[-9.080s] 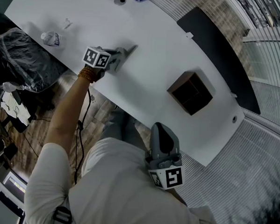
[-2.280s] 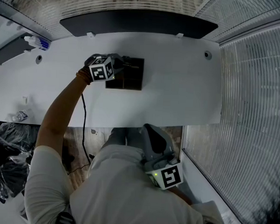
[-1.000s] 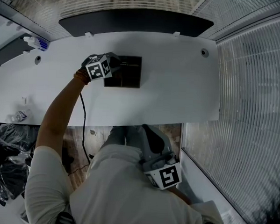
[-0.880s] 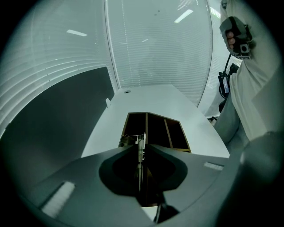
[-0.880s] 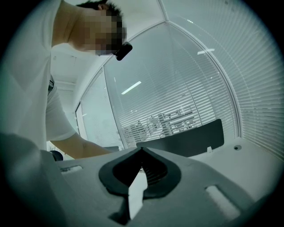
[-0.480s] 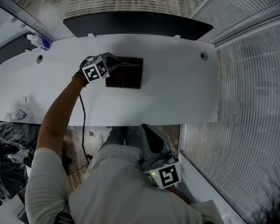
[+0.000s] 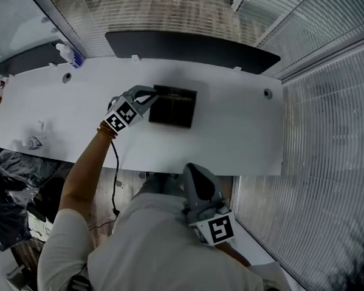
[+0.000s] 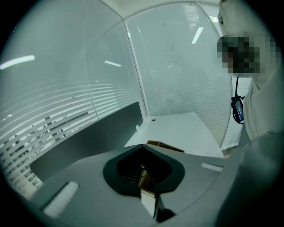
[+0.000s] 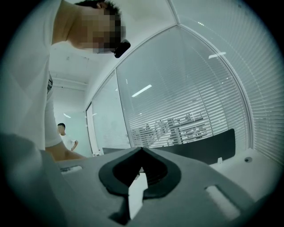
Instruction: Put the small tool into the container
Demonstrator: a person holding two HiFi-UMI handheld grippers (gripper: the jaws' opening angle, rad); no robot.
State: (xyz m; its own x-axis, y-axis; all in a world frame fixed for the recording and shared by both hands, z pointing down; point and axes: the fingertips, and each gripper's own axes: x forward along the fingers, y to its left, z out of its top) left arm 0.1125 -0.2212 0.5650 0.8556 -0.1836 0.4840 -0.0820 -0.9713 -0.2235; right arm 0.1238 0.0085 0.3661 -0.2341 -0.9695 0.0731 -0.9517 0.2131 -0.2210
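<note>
A dark wooden container (image 7: 172,108) with compartments stands on the white table (image 7: 231,132). A thin pale streak along its far side may be the small tool; I cannot tell. My left gripper (image 7: 151,97) is shut and empty, its tips at the container's left rim. In the left gripper view the jaws (image 8: 142,147) meet with nothing between them, and the container's rim (image 8: 165,146) shows just beyond. My right gripper (image 7: 195,176) is held low by the person's torso, off the table. Its jaws (image 9: 141,150) are together and empty.
A long black panel (image 7: 193,48) runs along the table's far edge. A small bottle (image 7: 70,55) and a crumpled wrapper (image 7: 33,143) lie at the table's left end. Glass walls with blinds stand to the right and behind. Black bags (image 7: 9,187) sit on the floor at left.
My left gripper has drawn back from over the container toward its left rim and nearer the person. The head view has shifted. The right gripper has stayed by the torso.
</note>
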